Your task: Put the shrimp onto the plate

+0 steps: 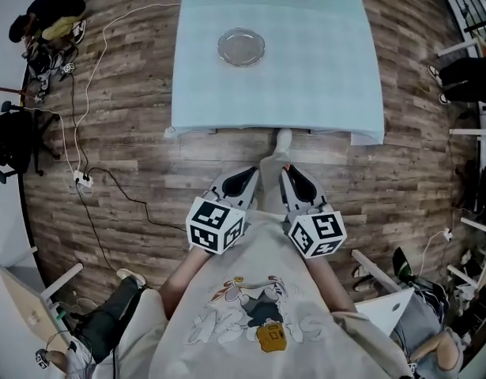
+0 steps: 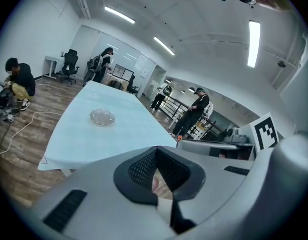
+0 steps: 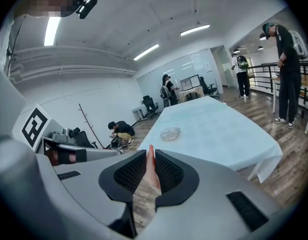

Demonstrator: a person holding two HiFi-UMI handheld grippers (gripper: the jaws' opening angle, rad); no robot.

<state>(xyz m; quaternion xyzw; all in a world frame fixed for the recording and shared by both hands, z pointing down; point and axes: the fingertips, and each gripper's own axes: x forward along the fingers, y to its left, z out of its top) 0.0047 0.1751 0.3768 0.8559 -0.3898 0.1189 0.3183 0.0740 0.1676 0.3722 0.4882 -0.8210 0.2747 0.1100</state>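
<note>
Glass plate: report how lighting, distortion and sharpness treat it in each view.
Head view: glass plate sharp, evenly lit, faint sheen; table edges bowed by fisheye. Left gripper view: plate small and soft, ceiling light strips blown out. Right gripper view: plate small but distinct, no harsh shadow.

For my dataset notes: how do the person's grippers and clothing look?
The left gripper and right gripper have grey bodies, black textured pads and white cubes with black square markers. The person wears a pale short-sleeved T-shirt with cartoon print.

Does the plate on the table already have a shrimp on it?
No, in the head view the plate lies bare on the table.
</note>
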